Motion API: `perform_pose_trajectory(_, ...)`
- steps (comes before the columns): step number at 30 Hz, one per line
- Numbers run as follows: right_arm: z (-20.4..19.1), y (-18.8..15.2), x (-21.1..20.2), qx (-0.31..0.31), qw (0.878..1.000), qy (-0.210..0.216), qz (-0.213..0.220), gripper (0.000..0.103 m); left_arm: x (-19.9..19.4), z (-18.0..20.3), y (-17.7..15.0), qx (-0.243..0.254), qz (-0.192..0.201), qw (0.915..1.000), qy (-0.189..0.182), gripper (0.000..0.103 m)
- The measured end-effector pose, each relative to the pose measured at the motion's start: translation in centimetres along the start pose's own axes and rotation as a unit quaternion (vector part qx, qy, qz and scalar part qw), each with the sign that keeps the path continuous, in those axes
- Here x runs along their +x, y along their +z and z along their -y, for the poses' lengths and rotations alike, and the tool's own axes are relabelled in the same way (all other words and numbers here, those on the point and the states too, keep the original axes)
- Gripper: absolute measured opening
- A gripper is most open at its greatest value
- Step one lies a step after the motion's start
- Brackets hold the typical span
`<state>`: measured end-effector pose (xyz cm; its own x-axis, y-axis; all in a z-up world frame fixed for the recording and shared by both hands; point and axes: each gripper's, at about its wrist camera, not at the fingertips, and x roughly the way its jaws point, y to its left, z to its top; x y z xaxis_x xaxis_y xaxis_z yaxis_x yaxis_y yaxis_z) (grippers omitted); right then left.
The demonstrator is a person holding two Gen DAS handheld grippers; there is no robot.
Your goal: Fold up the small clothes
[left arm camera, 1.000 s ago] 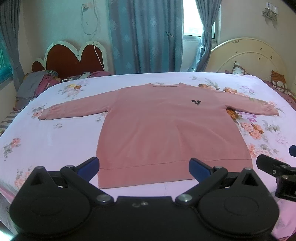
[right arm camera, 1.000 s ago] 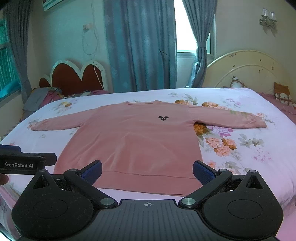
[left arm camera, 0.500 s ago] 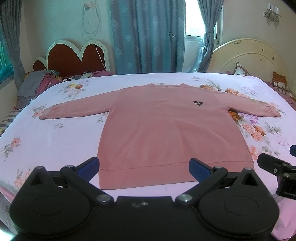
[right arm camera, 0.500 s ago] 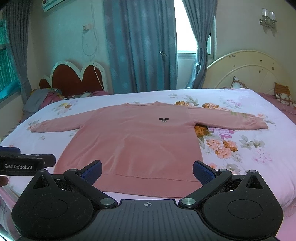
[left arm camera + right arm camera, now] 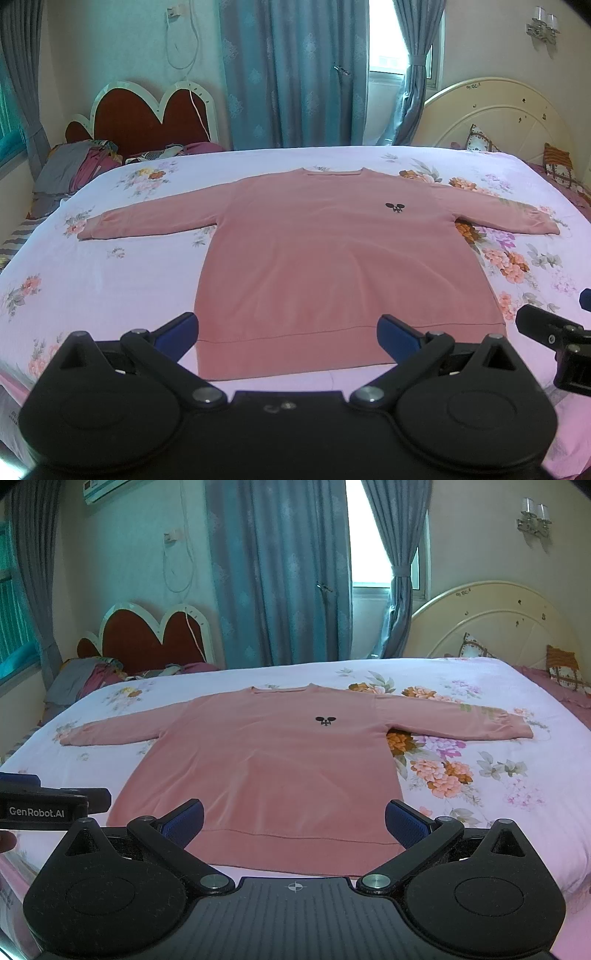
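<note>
Since one second ago almost nothing has moved: both cameras have only drifted a little, so the pink sweater (image 5: 343,266) sits a bit differently in the picture, but it lies the same way on the bed. I read this as a pause before the first fold, not as progress; no part of the cloth is lifted or turned over.

The sweater is spread flat, front side up, in the middle of the flowered bedsheet (image 5: 92,280), with both sleeves stretched out to the sides and the hem nearest to me. A small dark emblem (image 5: 395,207) is on the chest.

My left gripper (image 5: 288,328) is wide open and holds nothing; its blue pads (image 5: 177,328) hover just before the hem, apart from it as far as I can judge. My right gripper (image 5: 294,821) is open just as wide and also empty, near the hem on the other side.

The near edge of the bed is hidden behind the gripper bodies, so I cannot see how far the fingers are from the mattress. The pile of clothes (image 5: 77,166) at the far left corner is too small to tell what it contains. Each gripper shows only partly in the other's view, cut by the frame edge.
</note>
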<state>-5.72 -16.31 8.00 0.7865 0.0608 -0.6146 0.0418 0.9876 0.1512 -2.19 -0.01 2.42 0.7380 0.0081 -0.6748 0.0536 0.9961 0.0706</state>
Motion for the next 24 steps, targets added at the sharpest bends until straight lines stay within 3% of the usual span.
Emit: perform_pose_trajectory(24,-0.08,-0.25,0.62,-0.002,1.000,-0.003,0.003,0.103,0.91,-0.47,-0.02,-0.008,-0.004,0.9999,0.007,0.103)
